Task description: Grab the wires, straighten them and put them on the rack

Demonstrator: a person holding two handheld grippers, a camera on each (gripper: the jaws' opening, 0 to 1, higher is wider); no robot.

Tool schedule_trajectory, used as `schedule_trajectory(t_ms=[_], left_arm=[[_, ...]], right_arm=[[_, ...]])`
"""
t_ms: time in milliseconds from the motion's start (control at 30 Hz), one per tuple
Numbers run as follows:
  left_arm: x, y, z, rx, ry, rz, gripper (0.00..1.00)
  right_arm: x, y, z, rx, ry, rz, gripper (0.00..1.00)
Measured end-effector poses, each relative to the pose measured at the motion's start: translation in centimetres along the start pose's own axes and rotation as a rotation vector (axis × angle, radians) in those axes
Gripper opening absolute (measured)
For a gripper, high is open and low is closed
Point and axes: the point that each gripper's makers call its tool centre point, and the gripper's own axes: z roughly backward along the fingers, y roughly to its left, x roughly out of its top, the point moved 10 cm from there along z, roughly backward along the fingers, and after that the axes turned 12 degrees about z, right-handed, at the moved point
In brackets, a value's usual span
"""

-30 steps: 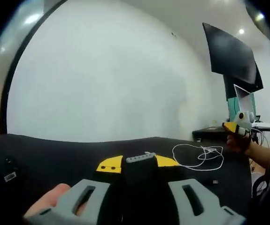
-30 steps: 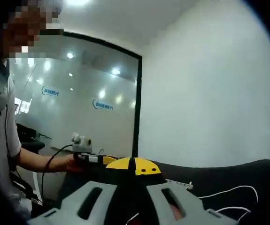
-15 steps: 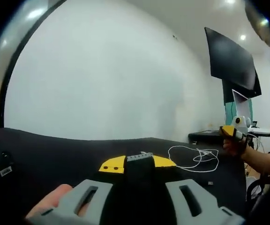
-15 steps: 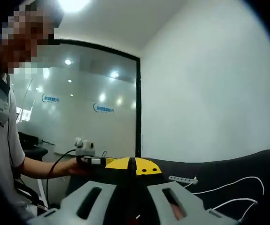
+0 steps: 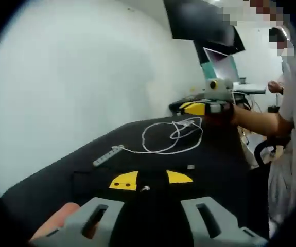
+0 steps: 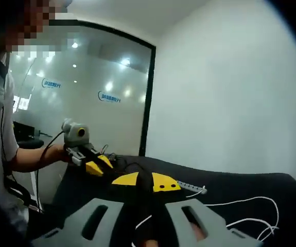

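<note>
Left gripper view first: the left gripper (image 5: 151, 188) is seen low over a black table (image 5: 50, 175), its yellow-tipped jaws drawn close together with only a dark slit left between them. Something small and shiny sits right at the tips, but whether anything is actually pinched there can't be told. A loose coil of white wire (image 5: 172, 137) is laid out toward the table's far end, not straightened, and one strand is run from it along the cloth to a grey power strip (image 5: 108, 155) lying nearer the wall-side edge. The right gripper (image 5: 193, 108) is held just past the coil at the far edge, in a hand with a bare forearm (image 5: 253, 121) behind it; how far it's open can't be made out from here. A dark screen (image 5: 202, 20) is mounted high on the white wall.

Right gripper view: the right gripper (image 6: 144, 182) is shown with its yellow tips nearly touching, and a thin dark strand seems to be running right at the tips, though an actual grip on it can't be confirmed. The same power strip (image 6: 190, 187) is seen just beyond the tips, with white wire (image 6: 254, 212) looped over the cloth to the right. The left gripper (image 6: 92, 163) is held over the table's left edge in a hand, its opening not readable. A glass partition (image 6: 81, 108) is seen behind.
</note>
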Motion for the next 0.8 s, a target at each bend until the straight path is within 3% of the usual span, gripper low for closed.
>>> schedule_trajectory(t_ms=[100,200,300,333,367,400,433,467,600,733,800], left_arm=[[-0.7,-0.6,-0.7,0.019,0.078,-0.101,0.13],[-1.9,0.1,-1.9,0.031,0.132,-0.049,0.12],[-2.3,1.2,-2.5,0.049,0.148,-0.058,0.12],[-2.5,1.8,-2.5,0.087,0.187,-0.073,0.12],[-2.6,2.1,-2.5,0.104,0.196,-0.007,0.12],[-2.4,2.3,-2.3,0.080,0.194,0.056,0.12],[-2.5,3.0,-2.1,0.127,0.223,0.142,0.13],[-2.6,3.9,-2.0,0.180,0.220,0.184,0.15],[-2.9,5.2,-1.9,0.179,0.199,0.203,0.24],[-2.9,5.8,-2.5,0.191,0.176,0.133,0.25],[-2.6,6.2,-3.1,0.136,0.197,0.092,0.22]], right_arm=[[0.3,-0.5,0.3,-0.031,-0.031,-0.040,0.06],[0.7,-0.6,0.5,-0.027,-0.069,-0.101,0.05],[0.9,-0.4,0.8,-0.034,-0.074,-0.076,0.05],[0.9,-0.3,0.8,-0.034,-0.074,-0.074,0.05],[0.9,-0.3,0.8,-0.034,-0.074,-0.072,0.05],[0.8,-0.3,0.8,-0.034,-0.071,-0.069,0.05],[0.8,-0.3,0.8,-0.031,-0.068,-0.067,0.05],[0.8,-0.2,0.7,-0.027,-0.064,-0.066,0.05],[0.5,-0.2,0.6,-0.011,-0.050,-0.068,0.05],[0.6,-0.1,0.6,-0.006,-0.053,-0.061,0.06],[0.5,-0.1,0.6,-0.009,-0.049,-0.060,0.06]])
